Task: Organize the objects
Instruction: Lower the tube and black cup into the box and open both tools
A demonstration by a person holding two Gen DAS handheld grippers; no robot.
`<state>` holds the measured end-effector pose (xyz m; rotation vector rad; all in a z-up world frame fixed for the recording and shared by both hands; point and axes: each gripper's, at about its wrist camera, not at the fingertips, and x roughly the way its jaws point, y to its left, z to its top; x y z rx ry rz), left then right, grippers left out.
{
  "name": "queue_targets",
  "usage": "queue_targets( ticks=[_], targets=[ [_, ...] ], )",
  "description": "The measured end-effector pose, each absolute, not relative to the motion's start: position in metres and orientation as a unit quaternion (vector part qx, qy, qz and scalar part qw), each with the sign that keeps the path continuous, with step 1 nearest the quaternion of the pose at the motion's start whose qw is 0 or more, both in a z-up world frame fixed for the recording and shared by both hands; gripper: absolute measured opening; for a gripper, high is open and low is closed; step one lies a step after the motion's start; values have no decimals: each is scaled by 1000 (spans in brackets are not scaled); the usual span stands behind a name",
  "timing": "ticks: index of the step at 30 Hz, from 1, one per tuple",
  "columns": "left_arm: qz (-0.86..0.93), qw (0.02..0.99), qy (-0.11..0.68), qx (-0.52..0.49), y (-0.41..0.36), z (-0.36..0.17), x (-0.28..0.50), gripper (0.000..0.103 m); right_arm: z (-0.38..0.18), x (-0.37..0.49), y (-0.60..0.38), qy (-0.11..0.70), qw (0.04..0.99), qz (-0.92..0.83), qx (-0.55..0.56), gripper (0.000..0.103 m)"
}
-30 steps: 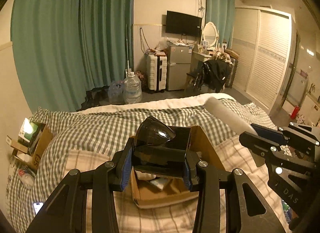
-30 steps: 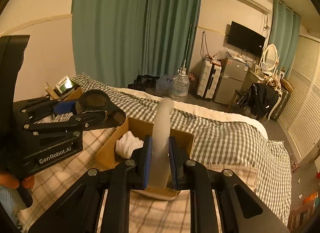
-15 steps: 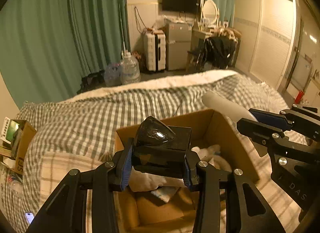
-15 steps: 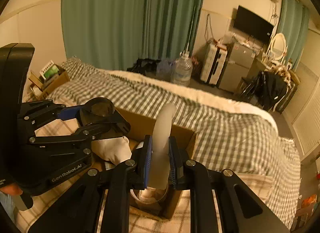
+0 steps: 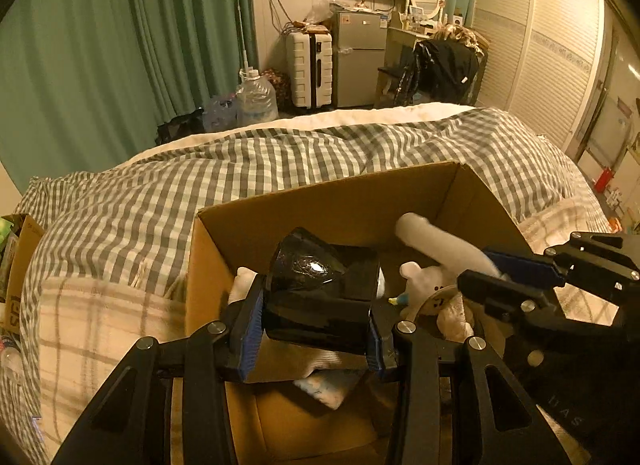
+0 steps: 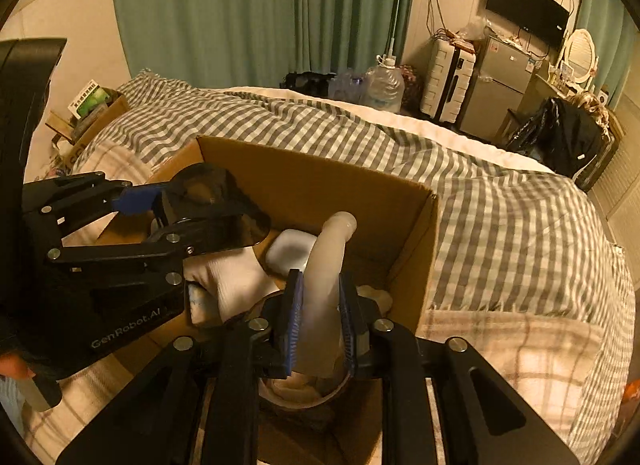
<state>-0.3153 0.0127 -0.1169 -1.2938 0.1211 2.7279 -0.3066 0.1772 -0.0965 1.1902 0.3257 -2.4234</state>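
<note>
An open cardboard box (image 5: 332, 201) (image 6: 304, 181) sits on the checked bed. My left gripper (image 5: 316, 325) is shut on a glossy black object (image 5: 320, 285) with a rounded flared top, held over the box's left part; it also shows in the right wrist view (image 6: 216, 205). My right gripper (image 6: 318, 317) is shut on a pale translucent tube (image 6: 326, 265), its far end pointing into the box; it also shows in the left wrist view (image 5: 440, 241). Inside lie white cloths (image 6: 236, 285), a white case (image 6: 290, 251) and a white plush toy (image 5: 424, 285).
The grey-and-white checked duvet (image 5: 240, 169) surrounds the box, with a pale plaid blanket (image 6: 520, 349) near me. A small carton of items (image 6: 92, 109) stands by the bed's left side. Water jugs (image 5: 256, 99), a suitcase and a fridge stand beyond the bed.
Both grippers have come forward and down over the box with their loads. The box now fills the near view and the tube's tip is down inside it.
</note>
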Motion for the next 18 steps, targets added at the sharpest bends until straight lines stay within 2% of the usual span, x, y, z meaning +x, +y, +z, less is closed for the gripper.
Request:
queue_targets(
  ticks=[3,5,6,7,11,16,18],
  targets=[
    [900,64,37,-430,12,-114,-315,48,-90,-304,180,106,206,-877,421,22],
    [901,63,36,-427,13,-108,-313,52,-81,-301,183,102,198,-885,409,34],
    [903,62,38,-424,13,-105,-311,56,-76,-300,185,98,194,-889,403,44],
    [905,59,42,-420,13,-100,-309,61,-70,-298,188,94,191,-893,398,49],
    [913,49,39,-402,11,-73,-297,76,-41,-287,200,84,164,-907,380,50],
    [931,45,27,-362,5,-23,-266,93,9,-255,214,80,134,-926,344,65],
    [939,41,30,-339,5,1,-250,96,30,-241,217,75,126,-932,331,70]
  ],
)
